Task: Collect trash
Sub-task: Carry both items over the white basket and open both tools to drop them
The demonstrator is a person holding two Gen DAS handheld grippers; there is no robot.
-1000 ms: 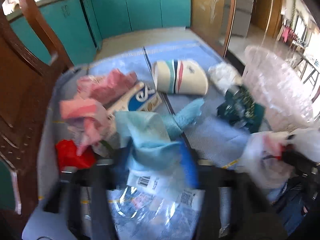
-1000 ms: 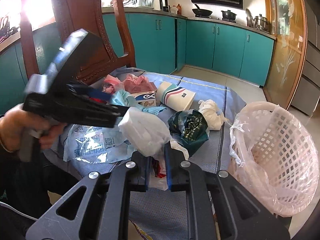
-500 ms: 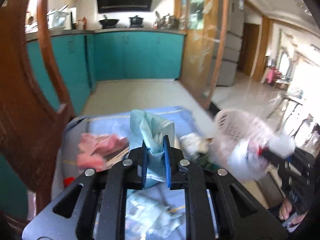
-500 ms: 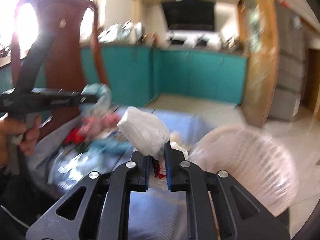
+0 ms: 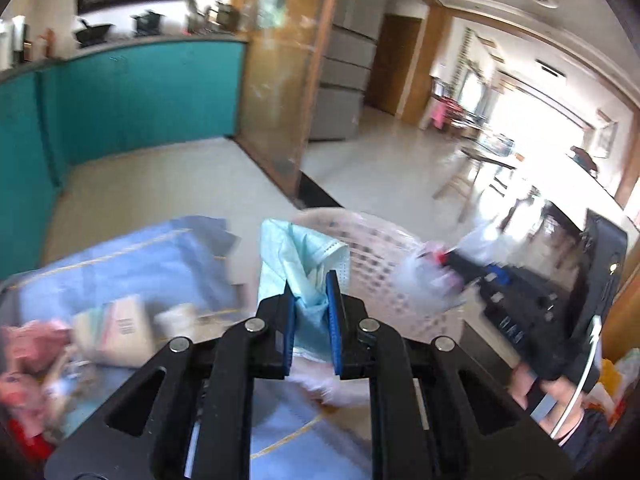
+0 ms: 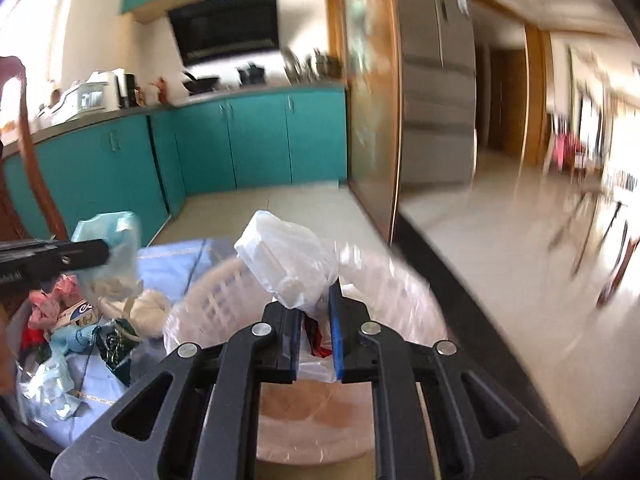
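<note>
Teal cabinets, pale tiled floor

Both grippers swung from the littered table to the basket, left gripper now clamping the mask.

In the right wrist view the basket sits just beyond the right gripper, at the right edge of the table; the bag clamped between that gripper's pads hangs over the basket's mouth. Left of the basket, on the table, lies a heap of scraps, and above it the left gripper reaches in from the left with a mask pinched at its tip. Behind the table runs a row of cabinets, with the fridge to their right and a chair at far left.
</note>
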